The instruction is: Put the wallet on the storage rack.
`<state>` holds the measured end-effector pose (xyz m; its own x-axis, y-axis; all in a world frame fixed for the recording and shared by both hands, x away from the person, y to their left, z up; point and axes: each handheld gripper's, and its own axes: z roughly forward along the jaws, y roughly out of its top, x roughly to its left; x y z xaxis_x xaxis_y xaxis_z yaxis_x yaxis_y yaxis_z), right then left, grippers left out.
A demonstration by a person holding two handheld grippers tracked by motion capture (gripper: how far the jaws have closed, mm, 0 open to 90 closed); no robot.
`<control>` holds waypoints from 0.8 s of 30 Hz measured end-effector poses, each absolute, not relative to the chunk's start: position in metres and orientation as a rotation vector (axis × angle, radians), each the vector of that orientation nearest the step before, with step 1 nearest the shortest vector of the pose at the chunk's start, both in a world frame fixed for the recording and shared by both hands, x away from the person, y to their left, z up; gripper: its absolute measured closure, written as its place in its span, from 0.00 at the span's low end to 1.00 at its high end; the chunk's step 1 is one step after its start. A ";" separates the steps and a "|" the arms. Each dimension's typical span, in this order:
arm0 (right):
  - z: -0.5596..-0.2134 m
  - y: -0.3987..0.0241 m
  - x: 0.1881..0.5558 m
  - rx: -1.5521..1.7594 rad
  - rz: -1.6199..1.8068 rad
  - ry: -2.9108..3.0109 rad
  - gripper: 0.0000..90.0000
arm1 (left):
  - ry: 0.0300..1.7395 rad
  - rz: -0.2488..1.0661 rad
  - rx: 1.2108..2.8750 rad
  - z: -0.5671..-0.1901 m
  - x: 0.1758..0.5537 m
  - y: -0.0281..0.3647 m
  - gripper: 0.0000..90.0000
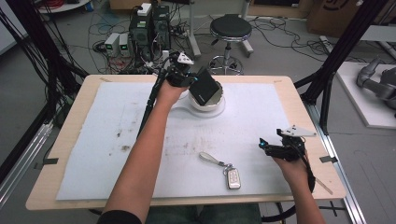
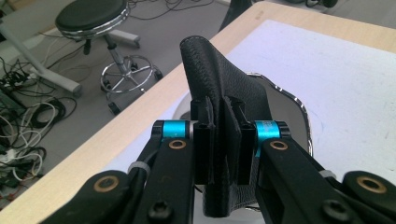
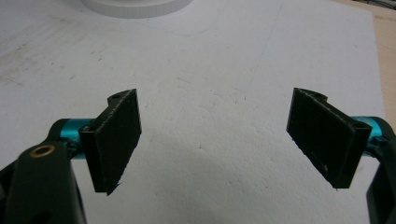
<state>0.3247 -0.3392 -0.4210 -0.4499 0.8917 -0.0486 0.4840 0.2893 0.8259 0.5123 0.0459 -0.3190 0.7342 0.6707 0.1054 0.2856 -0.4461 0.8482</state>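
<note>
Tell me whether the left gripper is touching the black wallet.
Touching. In the left gripper view, the left gripper has both jaws pressed flat against the sides of the black wallet, no gap showing. The high view shows it lifted over the white bowl.

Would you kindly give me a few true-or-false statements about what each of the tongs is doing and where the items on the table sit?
1. The left tongs are clamped on a black wallet. True.
2. The right tongs hold the car key. False: their jaws stand wide apart with nothing between them.
3. The car key lies on the white mat, nearer the right tongs. True.
4. The wallet lies flat on the mat. False: it is held above a white bowl.
5. The bowl sits at the table's near edge. False: it sits toward the far side.
</note>
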 end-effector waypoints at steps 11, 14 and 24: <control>-0.421 -0.338 0.325 1.223 1.044 2.055 0.20 | 0.747 0.534 2.057 -0.335 0.513 0.034 0.90; -0.421 -0.338 0.325 1.222 1.045 2.056 0.20 | 0.779 0.559 2.062 -0.336 0.513 0.034 0.72; -0.420 -0.335 0.326 1.214 1.051 2.056 0.20 | 0.752 0.511 1.990 -0.321 0.496 0.049 0.41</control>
